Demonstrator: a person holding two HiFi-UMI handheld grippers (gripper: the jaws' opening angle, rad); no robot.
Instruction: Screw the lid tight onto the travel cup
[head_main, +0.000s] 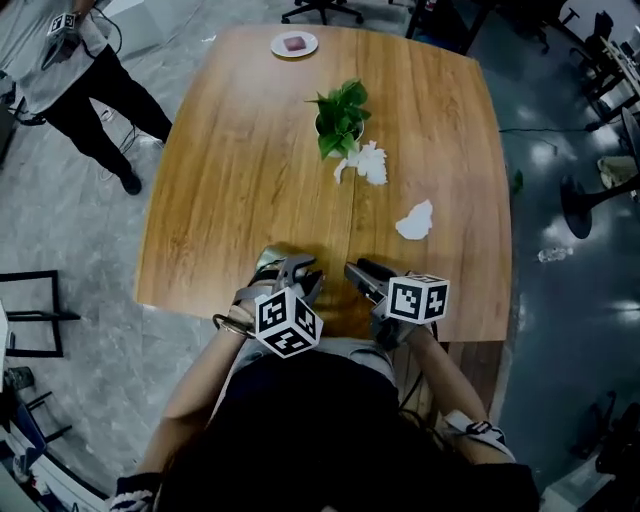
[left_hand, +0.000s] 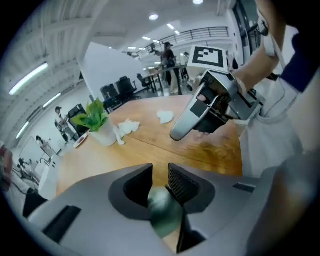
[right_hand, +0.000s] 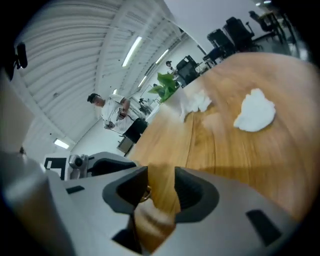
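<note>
Wooden surface (head_main: 250, 180): potted plant (head_main: 340, 118) far-middle, crumpled tissue (head_main: 415, 221) to right.
Cup (head_main: 268, 259): probably olive-metal thing at near edge, just left of left tongs (left_hand: 160, 172).
Left tongs pinched to slit. Blurred grey-green round shape in gap, no sure hold.
Right tongs (right_hand: 161, 175) half apart, only wood tones between.
Lid not made out.
Do well: steady cup upright, seat lid square before turning.
Writing: none readable, only square markers on cube (head_main: 288, 322).

Open wood on table (head_main: 230, 200) L side; plant (head_main: 340, 118), tissues (head_main: 368, 163) block ctr; plate (head_main: 294, 44) far edge.
</note>
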